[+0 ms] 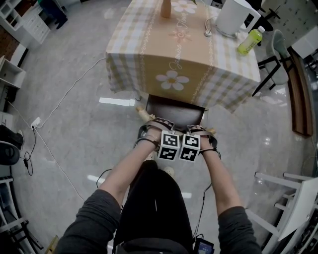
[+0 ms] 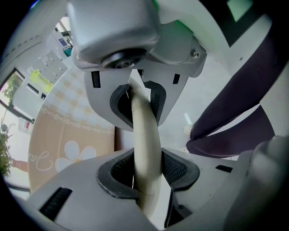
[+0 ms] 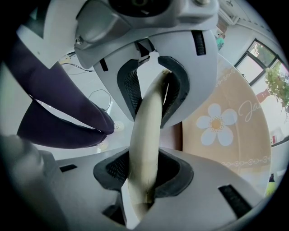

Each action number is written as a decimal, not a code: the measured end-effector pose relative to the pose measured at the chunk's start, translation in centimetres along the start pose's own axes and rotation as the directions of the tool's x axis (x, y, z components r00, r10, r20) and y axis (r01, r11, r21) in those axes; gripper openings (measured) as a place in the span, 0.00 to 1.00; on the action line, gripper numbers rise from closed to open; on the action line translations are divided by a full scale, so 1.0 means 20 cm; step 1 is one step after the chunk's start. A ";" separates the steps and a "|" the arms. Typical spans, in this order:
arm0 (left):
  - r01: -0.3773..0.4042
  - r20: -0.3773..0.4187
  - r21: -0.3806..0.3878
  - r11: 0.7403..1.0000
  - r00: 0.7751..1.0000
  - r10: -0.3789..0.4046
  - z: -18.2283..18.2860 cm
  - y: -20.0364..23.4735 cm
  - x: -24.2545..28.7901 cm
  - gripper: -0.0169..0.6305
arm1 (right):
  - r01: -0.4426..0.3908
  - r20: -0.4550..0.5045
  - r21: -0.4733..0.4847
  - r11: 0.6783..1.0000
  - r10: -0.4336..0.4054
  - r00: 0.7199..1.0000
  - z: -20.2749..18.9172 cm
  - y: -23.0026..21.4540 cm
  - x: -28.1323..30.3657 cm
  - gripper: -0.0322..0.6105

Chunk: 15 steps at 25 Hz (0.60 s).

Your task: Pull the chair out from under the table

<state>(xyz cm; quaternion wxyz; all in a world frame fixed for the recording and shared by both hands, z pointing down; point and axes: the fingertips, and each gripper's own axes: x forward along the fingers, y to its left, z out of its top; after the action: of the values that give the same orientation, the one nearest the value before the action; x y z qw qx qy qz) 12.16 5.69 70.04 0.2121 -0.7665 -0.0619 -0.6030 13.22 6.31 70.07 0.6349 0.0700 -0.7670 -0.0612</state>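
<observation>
The chair (image 1: 175, 110) has a dark brown seat and stands half under the table (image 1: 149, 59), which wears a checked cloth with a tan flower runner. Both grippers sit side by side at the chair's back, pointing steeply down. In the left gripper view the cream back rail (image 2: 146, 135) runs between the jaws, and the left gripper (image 1: 157, 128) is shut on it. My right gripper (image 1: 197, 131) is likewise shut on the same rail (image 3: 146, 135). Their marker cubes (image 1: 179, 147) nearly touch. The chair's legs are mostly hidden.
On the table stand a white kettle (image 1: 233, 17), a green bottle (image 1: 250, 40) and a vase (image 1: 166, 9). A white cable with a power strip (image 1: 36, 121) lies on the floor at left. A white chair (image 1: 293, 198) stands at the lower right, a dark one (image 1: 274, 67) beside the table.
</observation>
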 end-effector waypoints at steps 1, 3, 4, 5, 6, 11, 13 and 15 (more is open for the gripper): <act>0.000 0.000 -0.001 1.000 1.000 0.000 0.01 -0.01 0.00 0.27 | 0.001 0.000 -0.001 1.000 -0.001 1.000 0.00 0.01 0.00 0.26; -0.001 -0.001 -0.004 1.000 1.000 0.001 0.02 -0.03 0.00 0.27 | 0.001 0.005 -0.004 1.000 -0.001 1.000 0.00 0.03 -0.01 0.26; -0.001 -0.001 -0.006 1.000 1.000 0.001 0.02 -0.04 0.00 0.27 | 0.001 0.006 -0.005 1.000 -0.001 1.000 0.00 0.04 -0.01 0.26; -0.002 -0.002 -0.008 1.000 1.000 0.002 0.03 -0.04 -0.01 0.27 | 0.001 0.007 -0.007 1.000 -0.001 1.000 0.00 0.05 -0.01 0.26; -0.003 -0.004 -0.009 1.000 1.000 0.003 0.03 -0.05 -0.01 0.27 | 0.002 0.007 -0.007 1.000 -0.001 1.000 0.00 0.05 -0.01 0.26; -0.001 -0.010 -0.014 1.000 1.000 0.001 0.04 -0.08 -0.01 0.27 | -0.001 0.006 -0.011 1.000 0.001 1.000 0.00 0.09 -0.02 0.26; -0.001 -0.011 -0.015 1.000 1.000 0.001 0.04 -0.09 -0.01 0.27 | -0.001 0.007 -0.012 1.000 0.001 1.000 0.00 0.10 -0.02 0.26; -0.001 -0.014 -0.016 1.000 1.000 0.000 0.04 -0.11 -0.01 0.27 | 0.002 0.009 -0.012 1.000 -0.002 1.000 0.00 0.11 -0.02 0.26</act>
<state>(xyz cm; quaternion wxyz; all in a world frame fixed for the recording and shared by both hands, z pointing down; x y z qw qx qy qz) 12.13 7.99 70.13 0.2063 -0.7640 -0.0553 -0.6089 13.14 8.60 70.10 0.6318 0.0665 -0.7694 -0.0667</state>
